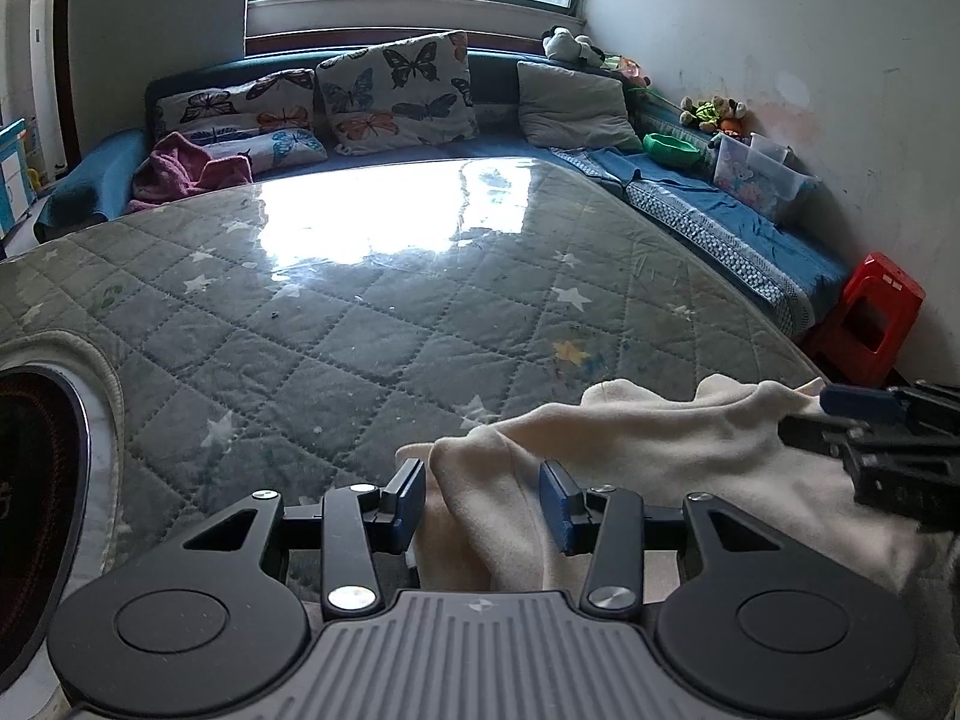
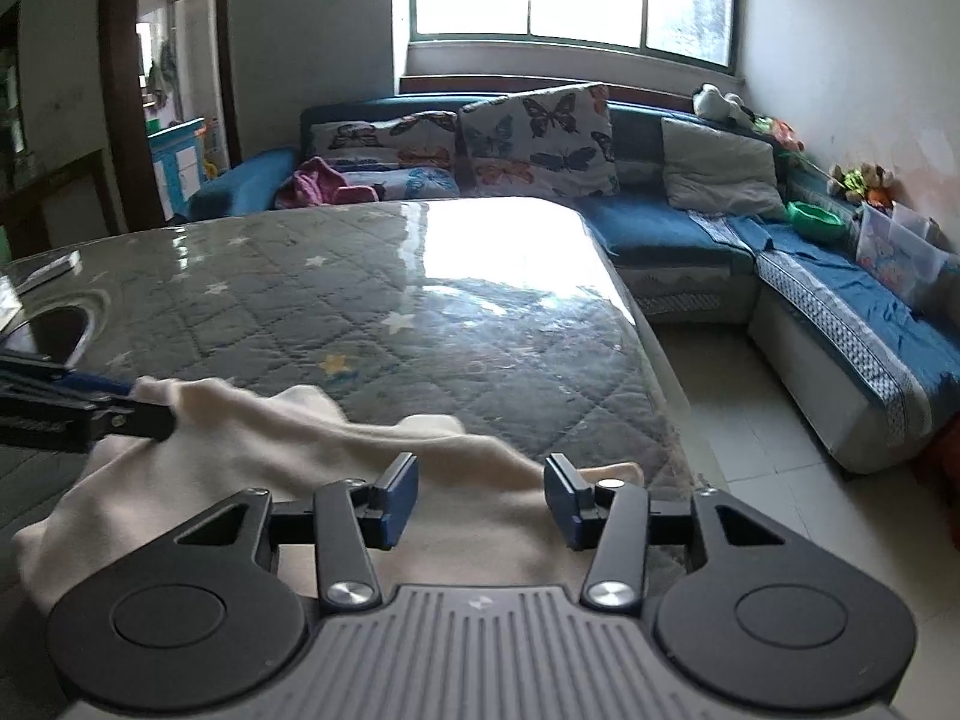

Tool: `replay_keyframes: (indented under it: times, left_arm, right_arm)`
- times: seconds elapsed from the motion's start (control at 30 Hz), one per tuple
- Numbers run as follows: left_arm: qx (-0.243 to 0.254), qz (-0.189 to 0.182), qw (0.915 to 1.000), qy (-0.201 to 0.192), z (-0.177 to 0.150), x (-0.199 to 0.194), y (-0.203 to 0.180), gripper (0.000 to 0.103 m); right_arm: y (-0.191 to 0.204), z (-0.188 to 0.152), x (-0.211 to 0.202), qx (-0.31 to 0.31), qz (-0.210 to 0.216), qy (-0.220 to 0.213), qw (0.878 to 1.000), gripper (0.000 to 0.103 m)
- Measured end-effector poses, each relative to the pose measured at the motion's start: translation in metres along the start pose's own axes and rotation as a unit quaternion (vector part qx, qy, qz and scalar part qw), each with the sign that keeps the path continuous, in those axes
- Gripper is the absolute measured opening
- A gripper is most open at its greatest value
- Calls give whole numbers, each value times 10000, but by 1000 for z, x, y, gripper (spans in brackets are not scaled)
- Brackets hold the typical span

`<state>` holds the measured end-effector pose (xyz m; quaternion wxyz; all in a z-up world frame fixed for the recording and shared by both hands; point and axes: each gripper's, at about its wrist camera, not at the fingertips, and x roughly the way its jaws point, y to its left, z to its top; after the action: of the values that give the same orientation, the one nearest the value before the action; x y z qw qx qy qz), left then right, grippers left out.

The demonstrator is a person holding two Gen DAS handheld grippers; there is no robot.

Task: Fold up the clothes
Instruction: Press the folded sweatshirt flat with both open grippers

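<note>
Cream fleece fills the space right under both tools: the garment point(image 1: 660, 456) lies rumpled at the near edge of the worktop point(image 1: 372, 312), bunched into soft ridges with one fold rising between the fingers of the left hand-held gripper point(image 1: 483, 507). Its jaws stand wide, straddling that ridge without pinching it, which looks like a setup for a grasp. Over at three o'clock in the left view, the right hand-held gripper point(image 2: 480, 501) is also spread wide, hovering just above a flatter stretch of cloth near the worktop's right edge, holding nothing. The garment looks thick, limp and plain, with no clear sleeve or hem showing, so folding has probably barely begun. Beyond it, toward twelve o'clock, the quilted star-patterned cover shines under a clear sheet, with a blue sofa point(image 2: 678, 228) and butterfly cushions point(image 1: 396, 90) beneath the window.
</note>
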<state>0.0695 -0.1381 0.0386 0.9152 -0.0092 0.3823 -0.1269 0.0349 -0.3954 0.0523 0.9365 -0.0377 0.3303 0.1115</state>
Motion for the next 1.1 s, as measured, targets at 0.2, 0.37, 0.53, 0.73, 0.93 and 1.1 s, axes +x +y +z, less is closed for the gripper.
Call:
replay_keyframes:
  times: [0.2,0.37,0.53,0.73,0.93,1.1]
  left_arm:
    - [65,5,10000,-55,-5,-10,-3,47]
    - [106,31,9999,-91,-9,-18,-6,48]
    - [160,41,9998,-118,-14,-26,-9,50]
    - [219,54,9996,-143,-22,-34,-13,52]
    - [249,61,9995,-170,-30,-43,-16,57]
    - [267,54,9994,-218,-37,-52,-17,60]
  right_arm:
    - [17,-17,-24,-199,178,48,9996,53]
    - [29,-33,-39,-322,179,77,9993,57]
    - [38,-47,-50,-417,102,65,9991,59]
    - [44,-59,-59,-473,5,15,9989,60]
    - [43,-64,-68,-281,-8,-84,9996,67]
    - [42,-72,-77,-135,-58,-138,9998,70]
